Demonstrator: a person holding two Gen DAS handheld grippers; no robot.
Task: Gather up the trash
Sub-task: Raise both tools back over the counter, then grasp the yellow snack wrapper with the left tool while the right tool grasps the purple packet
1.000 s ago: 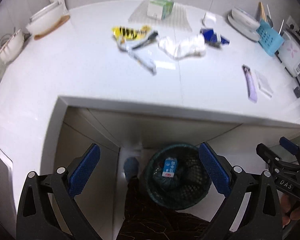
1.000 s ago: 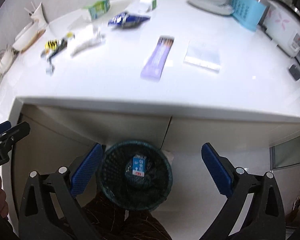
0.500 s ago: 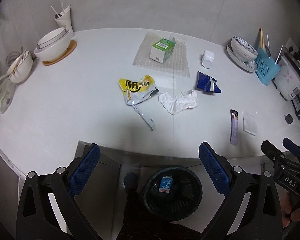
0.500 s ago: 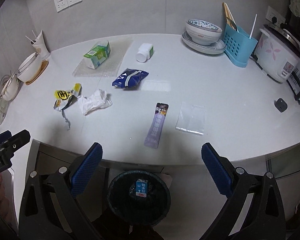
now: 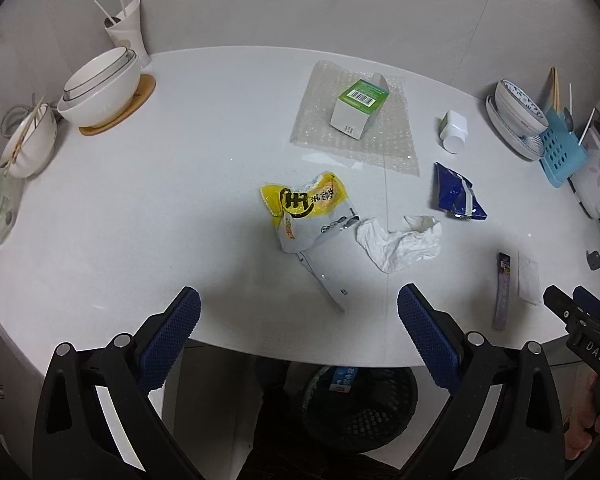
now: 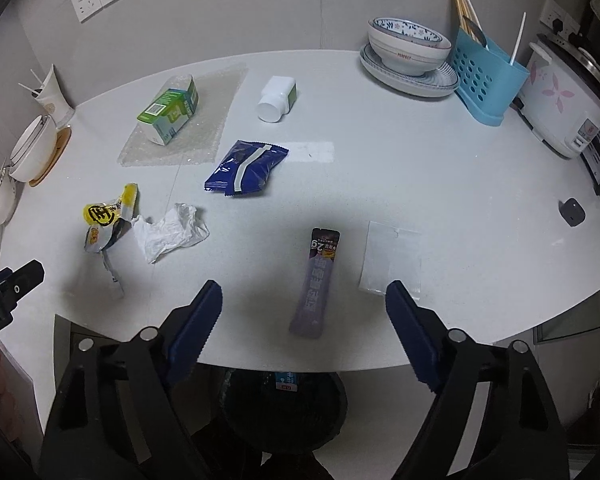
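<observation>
Left wrist view has risen from the black mesh bin (image 5: 360, 412) to the white surface (image 5: 140, 220); left gripper (image 5: 298, 344) and right gripper (image 6: 302, 320) gape empty, so the yellow wrapper (image 5: 306, 212), crumpled tissue (image 5: 398, 242) and purple sachet (image 6: 318, 284) await collection.

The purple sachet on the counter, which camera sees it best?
The right wrist view. There the purple sachet lies flat between the open right gripper fingers, print facing the lens. The left wrist view shows only a thin, foreshortened strip near its right edge, beside the clear plastic bag, print unreadable.
</observation>
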